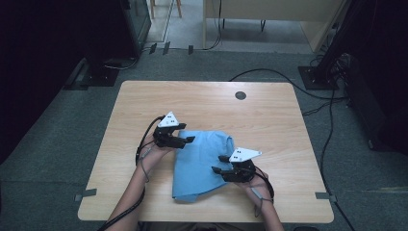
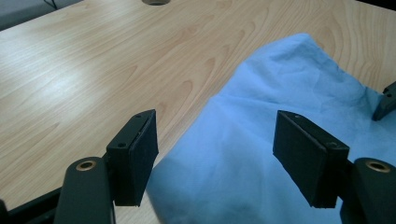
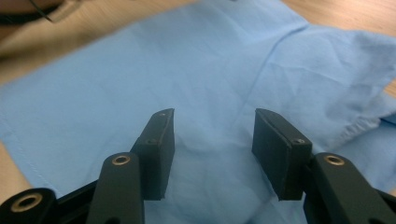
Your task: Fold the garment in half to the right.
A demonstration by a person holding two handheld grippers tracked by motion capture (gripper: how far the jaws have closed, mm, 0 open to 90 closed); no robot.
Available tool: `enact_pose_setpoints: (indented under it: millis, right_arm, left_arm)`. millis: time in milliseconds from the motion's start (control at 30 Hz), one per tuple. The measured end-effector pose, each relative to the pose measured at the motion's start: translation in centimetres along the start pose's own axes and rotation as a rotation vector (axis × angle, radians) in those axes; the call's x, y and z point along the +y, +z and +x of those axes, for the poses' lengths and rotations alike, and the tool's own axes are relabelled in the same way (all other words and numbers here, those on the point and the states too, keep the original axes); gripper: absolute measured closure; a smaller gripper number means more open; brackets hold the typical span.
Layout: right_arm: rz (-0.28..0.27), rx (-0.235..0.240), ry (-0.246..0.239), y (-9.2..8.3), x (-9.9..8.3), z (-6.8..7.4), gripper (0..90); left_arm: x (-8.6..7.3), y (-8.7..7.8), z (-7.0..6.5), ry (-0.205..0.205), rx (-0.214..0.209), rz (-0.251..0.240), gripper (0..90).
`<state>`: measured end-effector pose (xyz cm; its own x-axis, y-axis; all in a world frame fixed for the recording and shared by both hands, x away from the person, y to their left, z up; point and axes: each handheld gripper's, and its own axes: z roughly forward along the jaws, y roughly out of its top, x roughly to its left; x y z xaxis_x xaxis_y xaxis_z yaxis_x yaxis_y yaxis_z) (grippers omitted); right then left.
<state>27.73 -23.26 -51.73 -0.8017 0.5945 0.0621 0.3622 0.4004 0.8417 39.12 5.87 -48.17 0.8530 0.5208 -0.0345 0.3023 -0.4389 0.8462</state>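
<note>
A light blue cloth (image 1: 199, 161) lies folded on the wooden table (image 1: 269, 115), a little left of its middle near the front. My left gripper (image 1: 188, 140) hovers at the cloth's upper left corner, open, its jaws wide with cloth (image 2: 261, 140) below them and nothing pinched. My right gripper (image 1: 219, 163) sits over the cloth's right edge, open, its jaws apart above the flat fabric (image 3: 187, 84). The far tip of the right gripper (image 2: 385, 105) peeks in at the right edge of the left gripper view.
A dark round cable hole (image 1: 240, 95) marks the table's far side. Black stands (image 1: 315, 72) and cables ring the table on the grey carpet. A person's forearms (image 1: 137, 192) come in from the front edge.
</note>
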Motion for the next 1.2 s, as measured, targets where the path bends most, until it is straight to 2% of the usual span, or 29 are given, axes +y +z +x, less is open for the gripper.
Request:
enact_pose_setpoints:
  millis: [33, 100, 133, 300, 333, 367, 400, 500, 533, 633, 700, 733, 833, 867, 933, 1067, 1100, 1200]
  right_arm:
    - [0.017, -0.024, -0.002, 0.1, -0.1, -0.2, 48.7]
    - [0.014, -0.034, 0.001, 0.0, -0.1, -0.3, 48.7]
    - [-0.011, -0.044, -0.01, -0.3, 0.4, -0.4, 48.7]
    - [-0.023, -0.049, -0.03, -0.5, 0.8, -0.6, 48.7]
    - [-0.029, -0.052, -0.062, -0.5, 1.6, -1.0, 48.7]
    - [-0.029, -0.052, -0.062, -0.5, 1.6, -1.0, 48.7]
    - [-0.033, -0.034, -0.091, -0.3, 2.7, -1.9, 48.7]
    - [-0.033, -0.034, -0.091, -0.3, 2.7, -1.9, 48.8]
    - [-0.033, -0.02, -0.125, -0.1, 3.3, -2.2, 48.8]
    - [-0.033, -0.02, -0.125, -0.1, 3.3, -2.2, 48.7]
    - [-0.036, -0.002, -0.135, 0.0, 3.6, -2.4, 48.7]
    - [-0.036, 0.027, -0.159, 0.1, 3.9, -2.5, 48.7]
    - [-0.036, 0.027, -0.159, 0.1, 3.9, -2.5, 48.7]
    - [-0.027, 0.036, -0.171, 0.3, 4.1, -2.5, 48.7]
    - [-0.022, 0.051, -0.189, 0.7, 4.4, -2.6, 48.7]
    - [-0.023, 0.066, -0.187, 0.9, 4.4, -2.7, 46.6]
    - [-0.013, 0.079, -0.165, 1.3, 4.2, -2.9, 46.6]
    - [-0.001, 0.072, -0.168, 1.4, 4.0, -3.0, 47.0]
  left_arm:
    - [-0.1, -0.2, 0.0, -0.001, 0.001, 0.0, 30.9]
    - [-0.3, -0.4, -0.2, 0.0, 0.003, -0.002, 30.9]
    - [-0.3, -0.4, -0.2, 0.0, 0.003, -0.002, 30.9]
    - [-0.6, -0.6, -0.5, 0.008, 0.007, 0.007, 30.9]
    - [-0.8, -0.7, -0.5, 0.005, 0.012, 0.006, 30.9]
    - [-0.8, -0.7, -0.5, 0.005, 0.012, 0.006, 30.8]
    - [-0.8, -0.7, -0.5, 0.005, 0.012, 0.006, 30.8]
    - [-1.0, -1.1, -0.5, -0.008, 0.019, 0.002, 30.8]
    - [-1.0, -1.1, -0.5, -0.008, 0.019, 0.002, 30.8]
    - [-1.1, -1.3, -0.6, -0.014, 0.023, -0.001, 30.8]
    - [-1.2, -1.6, -0.9, -0.01, 0.033, 0.005, 30.7]
    - [-1.2, -1.6, -0.9, -0.01, 0.033, 0.005, 30.7]
    - [-1.3, -1.6, -1.0, -0.007, 0.04, 0.012, 30.7]
    - [-1.6, -1.6, -1.0, -0.032, 0.049, 0.013, 30.7]
    - [-1.6, -1.6, -1.0, -0.032, 0.049, 0.013, 30.6]
    - [-1.8, -1.6, -1.3, -0.043, 0.054, 0.012, 30.6]
    - [-1.8, -1.6, -1.3, -0.043, 0.054, 0.012, 30.6]
    - [-1.9, -1.7, -1.4, -0.042, 0.059, 0.008, 30.6]
